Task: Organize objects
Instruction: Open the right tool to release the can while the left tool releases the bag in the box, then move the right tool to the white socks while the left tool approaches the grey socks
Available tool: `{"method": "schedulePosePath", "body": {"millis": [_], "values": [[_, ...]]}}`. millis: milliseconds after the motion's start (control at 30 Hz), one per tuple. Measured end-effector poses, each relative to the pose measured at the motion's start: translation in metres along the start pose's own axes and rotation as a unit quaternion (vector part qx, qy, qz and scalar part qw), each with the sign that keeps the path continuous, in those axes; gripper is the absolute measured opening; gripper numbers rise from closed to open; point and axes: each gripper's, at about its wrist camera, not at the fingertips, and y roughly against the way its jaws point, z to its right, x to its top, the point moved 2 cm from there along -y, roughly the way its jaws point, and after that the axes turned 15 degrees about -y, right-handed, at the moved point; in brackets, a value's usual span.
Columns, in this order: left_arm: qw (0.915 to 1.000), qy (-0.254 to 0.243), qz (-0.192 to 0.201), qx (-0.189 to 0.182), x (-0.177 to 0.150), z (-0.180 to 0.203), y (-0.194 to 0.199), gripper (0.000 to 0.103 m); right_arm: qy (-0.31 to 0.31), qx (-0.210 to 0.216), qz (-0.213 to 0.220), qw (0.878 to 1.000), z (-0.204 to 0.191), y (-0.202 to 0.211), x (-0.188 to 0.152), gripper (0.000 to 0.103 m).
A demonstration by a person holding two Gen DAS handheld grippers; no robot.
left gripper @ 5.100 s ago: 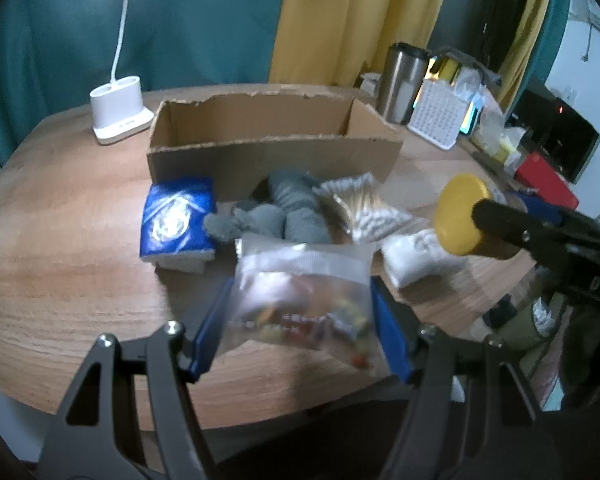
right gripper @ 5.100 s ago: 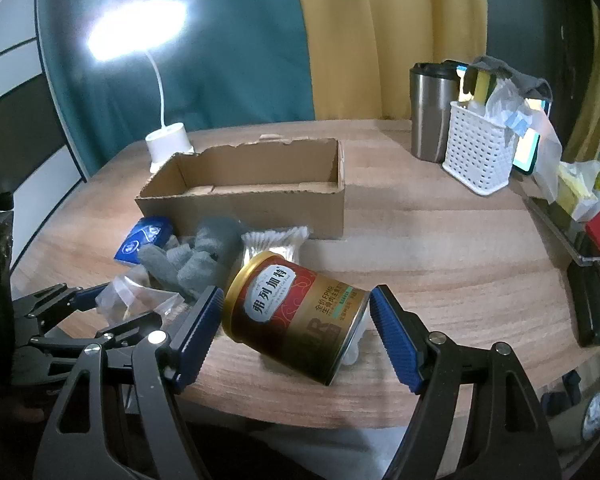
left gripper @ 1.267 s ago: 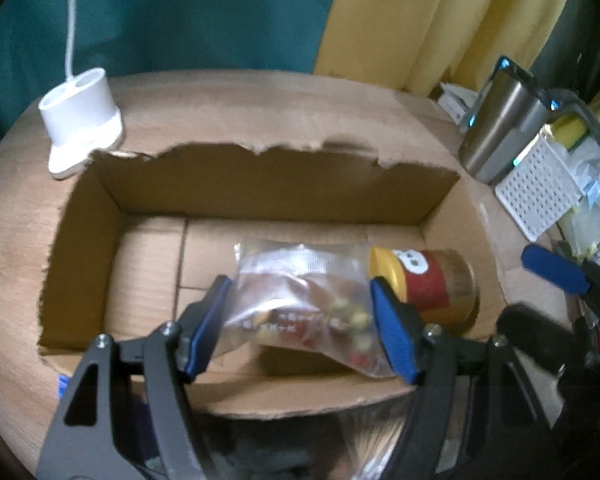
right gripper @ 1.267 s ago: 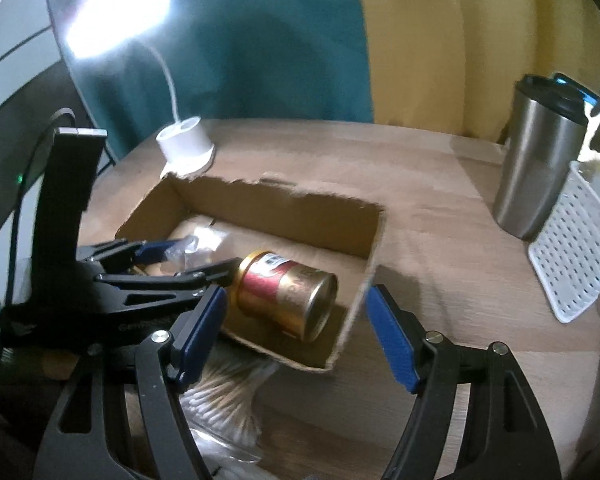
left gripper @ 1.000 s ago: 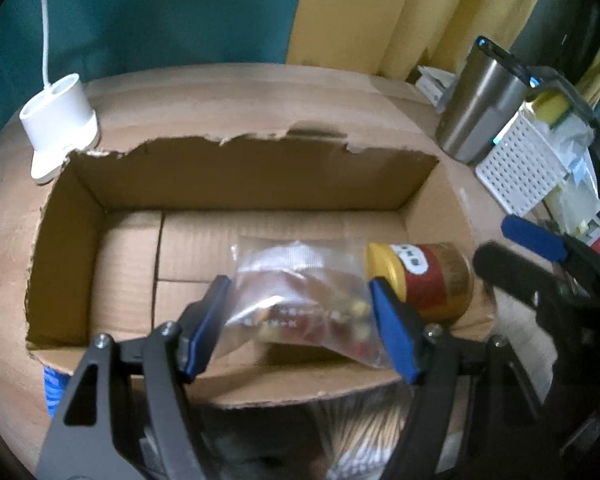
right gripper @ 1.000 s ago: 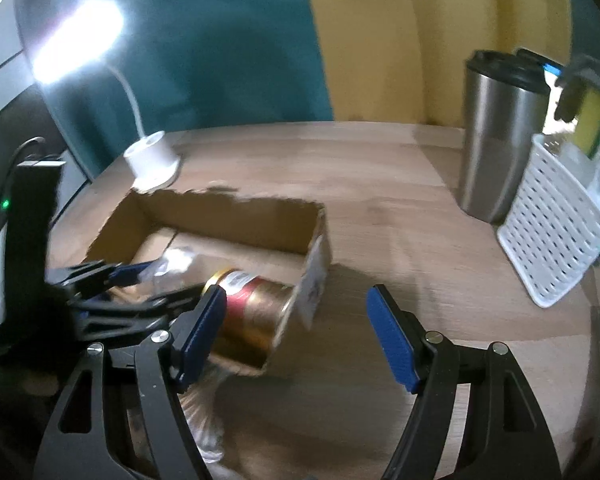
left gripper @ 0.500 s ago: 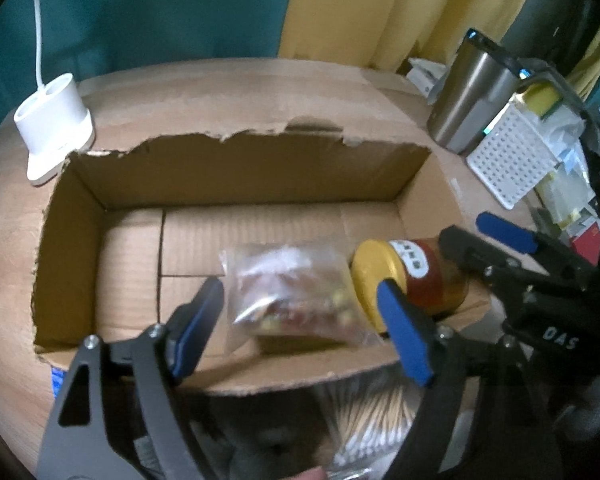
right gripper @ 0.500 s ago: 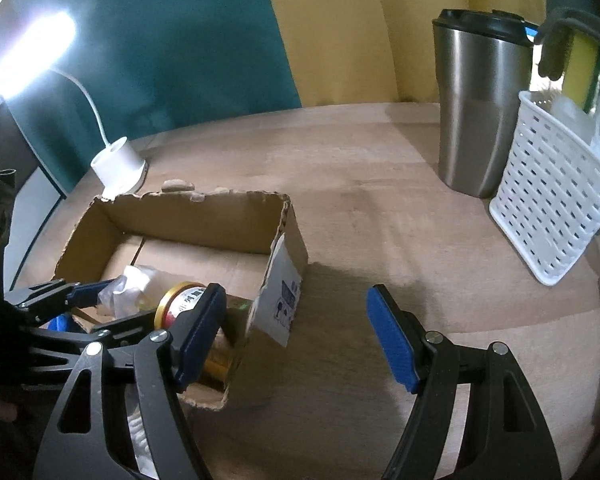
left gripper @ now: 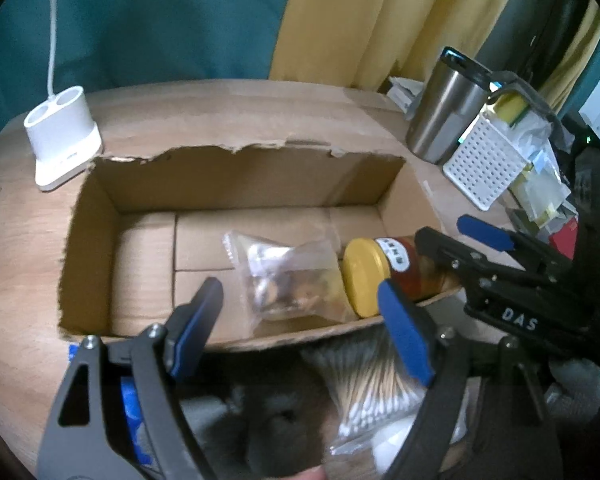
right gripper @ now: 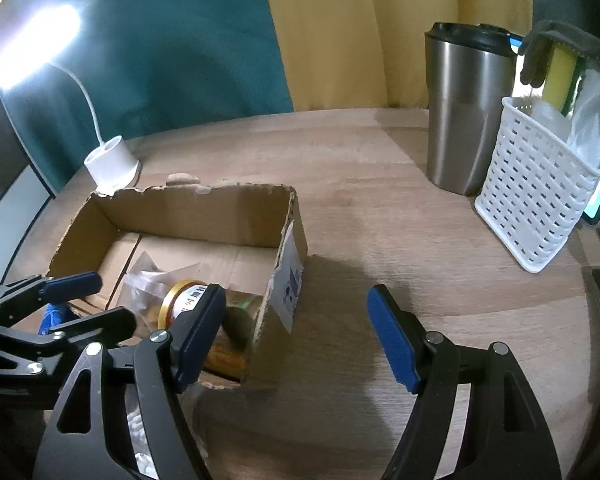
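Left tool apart; can sideways, lid leftward.

Right hand-held gripper gapes over bare table; tin, seemingly sideways, in cardboard box.

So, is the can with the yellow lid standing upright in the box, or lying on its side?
Lying on its side: the can rests lengthwise on the cardboard box floor, yellow lid facing sideways.

Dim fisheye frames (lamp glare upper left)
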Motion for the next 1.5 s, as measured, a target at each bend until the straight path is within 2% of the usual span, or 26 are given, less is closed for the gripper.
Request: {"method": "schedulePosePath", "body": {"millis": [467, 1000, 1500], "values": [[0.9998, 0.001, 0.021, -0.001, -0.008, -0.012, 0.022, 0.081, 0.017, -0.024, 0.016, 0.999, -0.012, 0.007, 0.001, 0.076], [0.9989, -0.003, 0.045, 0.014, -0.025, -0.018, 0.047, 0.081, 0.023, -0.02, 0.032, 0.999, -0.027, 0.037, -0.01, 0.077], [0.9981, 0.013, 0.05, 0.034, -0.058, -0.035, 0.07, 0.081, 0.034, -0.011, 0.029, 0.999, -0.047, 0.045, -0.033, 0.077]]}}
